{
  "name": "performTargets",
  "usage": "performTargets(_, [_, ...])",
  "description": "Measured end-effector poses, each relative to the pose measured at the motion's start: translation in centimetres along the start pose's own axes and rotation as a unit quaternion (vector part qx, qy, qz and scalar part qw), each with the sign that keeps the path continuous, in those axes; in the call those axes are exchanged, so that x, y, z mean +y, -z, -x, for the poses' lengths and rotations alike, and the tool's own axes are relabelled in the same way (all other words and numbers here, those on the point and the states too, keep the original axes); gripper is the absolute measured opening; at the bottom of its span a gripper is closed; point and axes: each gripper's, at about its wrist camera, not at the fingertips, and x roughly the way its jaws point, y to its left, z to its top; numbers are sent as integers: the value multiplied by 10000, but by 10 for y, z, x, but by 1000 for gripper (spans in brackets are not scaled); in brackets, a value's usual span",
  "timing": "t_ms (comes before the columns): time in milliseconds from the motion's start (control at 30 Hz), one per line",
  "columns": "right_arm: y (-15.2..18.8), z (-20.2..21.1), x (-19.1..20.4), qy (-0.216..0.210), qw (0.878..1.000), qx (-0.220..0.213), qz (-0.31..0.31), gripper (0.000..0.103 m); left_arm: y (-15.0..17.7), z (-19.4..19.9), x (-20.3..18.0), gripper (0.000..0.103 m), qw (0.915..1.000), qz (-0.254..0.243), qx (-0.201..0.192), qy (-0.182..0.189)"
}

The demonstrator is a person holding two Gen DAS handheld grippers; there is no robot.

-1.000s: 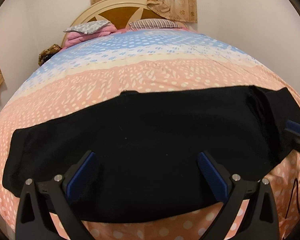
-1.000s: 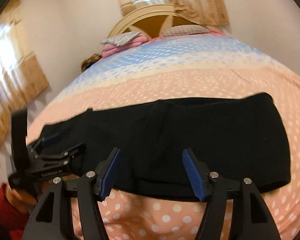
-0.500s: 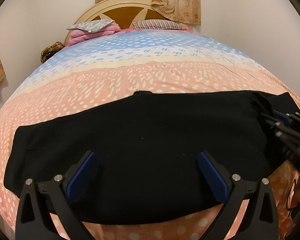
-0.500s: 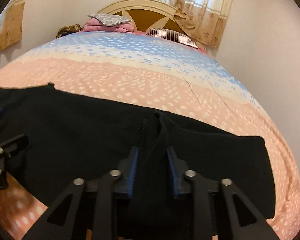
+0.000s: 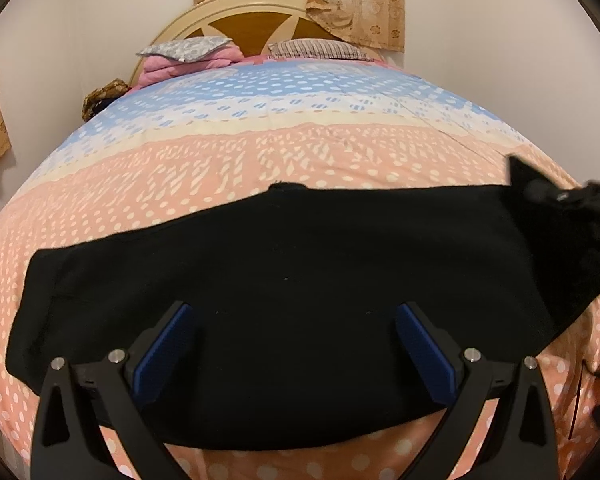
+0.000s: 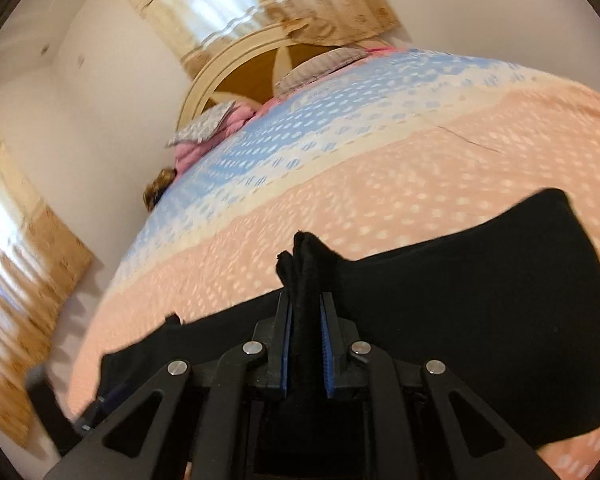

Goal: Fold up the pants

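Black pants [image 5: 292, 280] lie spread across the near part of the bed, stretching from left to right. My left gripper [image 5: 296, 352] is open and empty, hovering just above the middle of the pants. My right gripper [image 6: 305, 344] is shut on a pinched fold of the pants [image 6: 480, 320], which rises between its blue pads [image 6: 327, 356]. In the left wrist view the right gripper [image 5: 572, 200] shows blurred at the far right, with the pants' right end lifted into a peak.
The bed has a peach, cream and blue dotted cover [image 5: 284, 128]. Pillows [image 5: 188, 54] and a wooden headboard [image 5: 256, 20] are at the far end under a curtained window. Walls stand close on the left and right. A cable [image 5: 580, 384] hangs at the bed's near right.
My right gripper has closed on the pants' right end and lifted it, tilting as it moved. My left gripper has stayed open over the middle.
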Motion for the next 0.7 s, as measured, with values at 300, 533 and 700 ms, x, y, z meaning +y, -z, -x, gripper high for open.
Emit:
performTargets(300, [18,-12,25,266,9946,326,949,27,-8,11,-10,103,9996,-214,-210,11])
performTargets(533, [5,87,-16,796,9905,-264,1088,27,-45,26,-72,103,9917,-813,-861,492])
performTargets(700, [25,71,-72,1647,9747,1098,1035,27,-69,19,-129,103,9870,-1024,-982,761])
